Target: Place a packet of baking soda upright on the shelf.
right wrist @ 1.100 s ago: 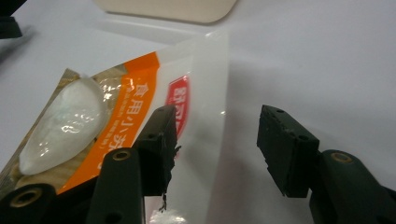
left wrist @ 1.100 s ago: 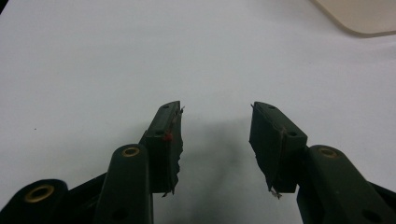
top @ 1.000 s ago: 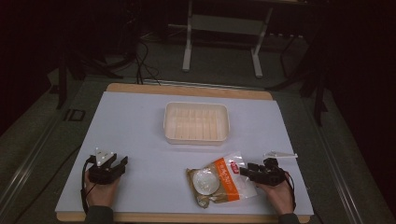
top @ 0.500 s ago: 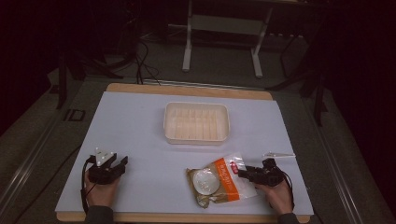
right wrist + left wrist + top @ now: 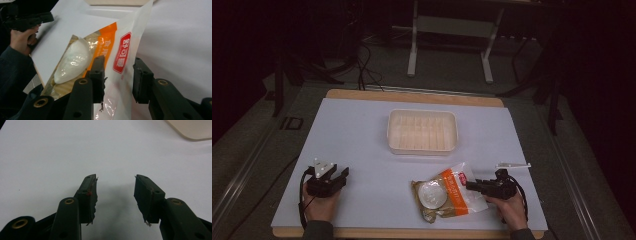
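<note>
Snack bag (image 5: pixel 447 193) lies near counter (image 5: pixel 362 130) front edge, right of centre. Right hand-held gripper (image 5: pixel 117 75): jaws apart, straddling bag's clear end, no grip. Left hand-held gripper (image 5: pixel 115 192): open, empty. Risk: slick film slips out on closing.

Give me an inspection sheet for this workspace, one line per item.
Surface: white sheet over a wooden table top, flat and clean.
Job's things: snack bag with an orange band, lying near the front edge; empty cream tray at centre.
Clutter: small white strip behind the right hand.
Grippers: left tongs open over bare sheet; right tongs open, jaws either side of the bag's clear edge.
Cables: one trails from each gripper; more on the floor behind the table.
Surroundings: dark room, metal stand legs beyond the table.
</note>
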### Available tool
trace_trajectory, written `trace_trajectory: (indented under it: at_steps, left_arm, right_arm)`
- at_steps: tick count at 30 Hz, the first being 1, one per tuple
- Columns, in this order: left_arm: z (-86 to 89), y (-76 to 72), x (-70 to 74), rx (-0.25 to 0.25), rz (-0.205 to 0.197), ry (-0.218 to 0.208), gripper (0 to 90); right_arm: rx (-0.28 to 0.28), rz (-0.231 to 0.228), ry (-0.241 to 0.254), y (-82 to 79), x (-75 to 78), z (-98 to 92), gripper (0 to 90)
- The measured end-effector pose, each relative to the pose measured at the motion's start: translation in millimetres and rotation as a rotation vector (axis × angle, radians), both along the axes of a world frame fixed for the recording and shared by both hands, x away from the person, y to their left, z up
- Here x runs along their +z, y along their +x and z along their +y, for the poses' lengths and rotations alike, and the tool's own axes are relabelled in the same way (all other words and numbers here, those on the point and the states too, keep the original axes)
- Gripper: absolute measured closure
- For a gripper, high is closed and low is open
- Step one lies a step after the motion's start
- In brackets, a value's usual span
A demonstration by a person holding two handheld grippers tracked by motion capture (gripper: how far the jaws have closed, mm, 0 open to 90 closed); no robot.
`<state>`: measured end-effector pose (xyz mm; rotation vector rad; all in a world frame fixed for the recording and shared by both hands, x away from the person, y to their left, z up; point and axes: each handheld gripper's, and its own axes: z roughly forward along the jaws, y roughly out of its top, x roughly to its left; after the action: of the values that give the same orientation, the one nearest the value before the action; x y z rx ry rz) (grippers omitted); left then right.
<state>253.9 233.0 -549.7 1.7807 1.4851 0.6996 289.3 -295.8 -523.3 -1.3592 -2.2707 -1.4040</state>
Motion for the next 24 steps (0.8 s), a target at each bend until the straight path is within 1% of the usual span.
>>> trace_trajectory:
  at_steps: [1,2,4,5,7,10,11,15,21,24]
  left_arm:
    - [-0.1,0.0,0.1,0.000,0.000,0.001,52.4]
    - [-0.1,-0.1,0.1,0.000,-0.001,0.000,52.4]
    - [0.0,0.0,0.0,0.000,-0.001,-0.001,52.4]
    - [0.1,0.0,0.1,0.000,0.000,0.000,52.3]
    - [-0.1,0.0,0.1,0.000,0.000,0.001,52.3]
    - [-0.2,-0.1,0.1,-0.001,0.000,0.002,52.3]
    - [-0.3,-0.1,0.0,-0.001,-0.001,0.002,52.4]
    - [-0.3,-0.1,0.0,-0.001,-0.001,0.002,52.3]
    - [-0.5,-0.1,0.0,0.000,-0.002,0.003,52.3]
    - [-1.2,-0.2,0.0,-0.006,-0.001,0.010,52.3]
  right_arm:
    - [0.003,-0.002,-0.033,0.2,-0.5,2.4,67.2]
    - [0.002,-0.001,-0.051,0.5,-1.9,3.7,68.2]
    - [0.007,0.009,-0.047,1.4,-4.5,5.4,72.4]
    - [0.006,0.006,-0.058,1.4,-4.1,6.2,74.8]
    - [0.002,0.000,-0.069,0.9,-1.7,7.4,80.3]
    - [0.000,-0.001,-0.067,0.5,1.4,8.0,87.6]
    - [-0.002,0.005,-0.068,0.3,2.1,8.3,89.2]
    - [-0.008,0.009,-0.073,0.3,4.7,10.4,89.8]
    - [-0.002,0.001,-0.085,1.1,10.2,13.3,90.0]
    - [0.007,-0.008,-0.089,2.1,16.2,15.9,90.0]
